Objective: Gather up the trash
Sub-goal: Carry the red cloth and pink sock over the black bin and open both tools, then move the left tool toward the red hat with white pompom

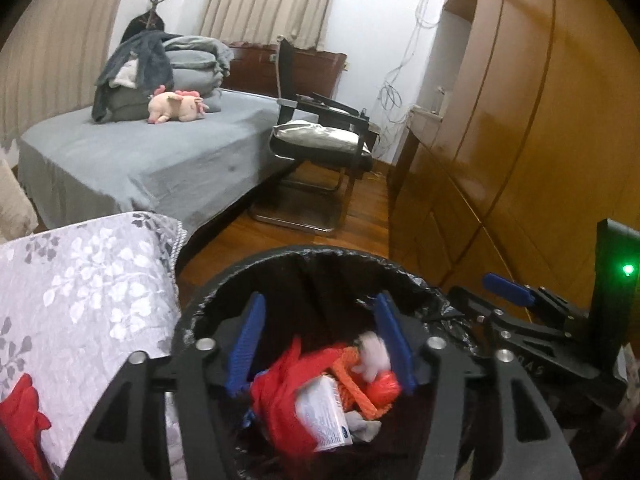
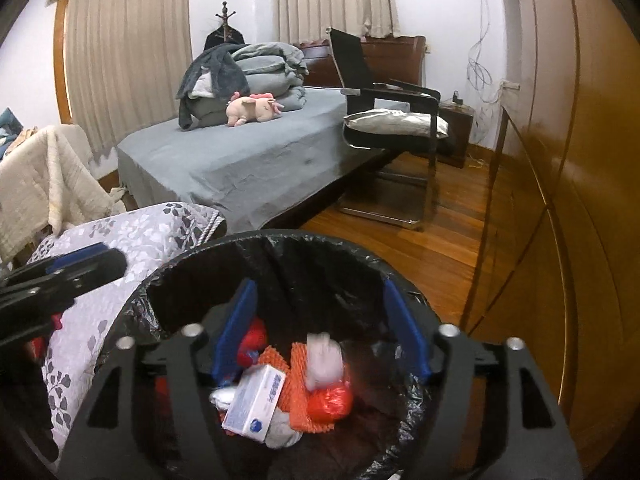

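I am hovering both tools over the trash bin (image 2: 256, 248), which stands beside the leaf-patterned cover (image 1: 80, 288) at the near end of the bed. The left tool (image 1: 320, 340) and right tool (image 2: 320, 332) are each standing apart, clamped on nothing, and a blurred pale wad (image 2: 324, 360) is showing mid-air above the heap. I judge the release is best done low and centred, clear of the crinkly black liner. Inside are lying a stiff white carton (image 2: 254, 404), orange foam netting (image 2: 300, 392) and glossy red plastic (image 2: 332, 402). Beyond, a grey bed (image 2: 240, 168) is carrying a plush pig (image 2: 252, 110).
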A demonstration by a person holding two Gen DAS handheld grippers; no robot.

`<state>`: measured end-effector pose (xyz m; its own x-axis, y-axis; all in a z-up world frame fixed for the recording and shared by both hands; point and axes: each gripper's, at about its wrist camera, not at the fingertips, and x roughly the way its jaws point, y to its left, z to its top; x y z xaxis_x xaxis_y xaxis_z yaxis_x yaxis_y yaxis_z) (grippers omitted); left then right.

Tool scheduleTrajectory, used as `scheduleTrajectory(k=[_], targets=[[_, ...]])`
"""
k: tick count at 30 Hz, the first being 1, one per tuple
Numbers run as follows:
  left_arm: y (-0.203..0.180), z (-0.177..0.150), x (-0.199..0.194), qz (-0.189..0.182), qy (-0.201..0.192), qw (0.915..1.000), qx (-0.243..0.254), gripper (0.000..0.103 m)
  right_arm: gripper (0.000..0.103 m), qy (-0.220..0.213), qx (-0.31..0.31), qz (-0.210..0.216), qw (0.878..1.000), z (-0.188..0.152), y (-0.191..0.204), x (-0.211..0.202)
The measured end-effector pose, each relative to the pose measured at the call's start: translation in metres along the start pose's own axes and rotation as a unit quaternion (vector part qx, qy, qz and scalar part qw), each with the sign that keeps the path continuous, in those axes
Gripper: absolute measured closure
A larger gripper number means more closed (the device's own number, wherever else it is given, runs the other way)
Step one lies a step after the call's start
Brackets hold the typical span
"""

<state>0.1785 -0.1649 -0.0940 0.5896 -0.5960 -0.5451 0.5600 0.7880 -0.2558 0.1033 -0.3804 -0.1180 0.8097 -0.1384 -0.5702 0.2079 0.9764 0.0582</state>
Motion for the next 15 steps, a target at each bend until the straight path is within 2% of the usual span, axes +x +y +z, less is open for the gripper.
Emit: scheduleTrajectory(k=[2, 6, 9, 15], targets=[[0.006, -0.002, -0.009, 0.01, -0.006, 0.9999, -0.002, 0.033, 0.009, -0.007, 0.002, -0.001, 1.0, 0.0, 0.0, -0.005], [0.022, -0.002, -0.029, 0.048, -0.017, 0.9987, -0.005, 0.012, 0.007, -0.006, 0.006, 0.016, 1.0, 0.001, 0.007, -0.011], [0.037, -0.003, -0.048, 0.075, -0.026, 0.9967, -0.014, 0.008, 0.007, -0.01, 0.003, 0.027, 1.0, 0.001, 0.022, -0.018], [0.068, -0.009, -0.085, 0.123, -0.041, 0.9912, -0.027, 0.006, 0.006, -0.015, -0.007, 0.054, 0.998, 0.007, 0.057, -0.023]])
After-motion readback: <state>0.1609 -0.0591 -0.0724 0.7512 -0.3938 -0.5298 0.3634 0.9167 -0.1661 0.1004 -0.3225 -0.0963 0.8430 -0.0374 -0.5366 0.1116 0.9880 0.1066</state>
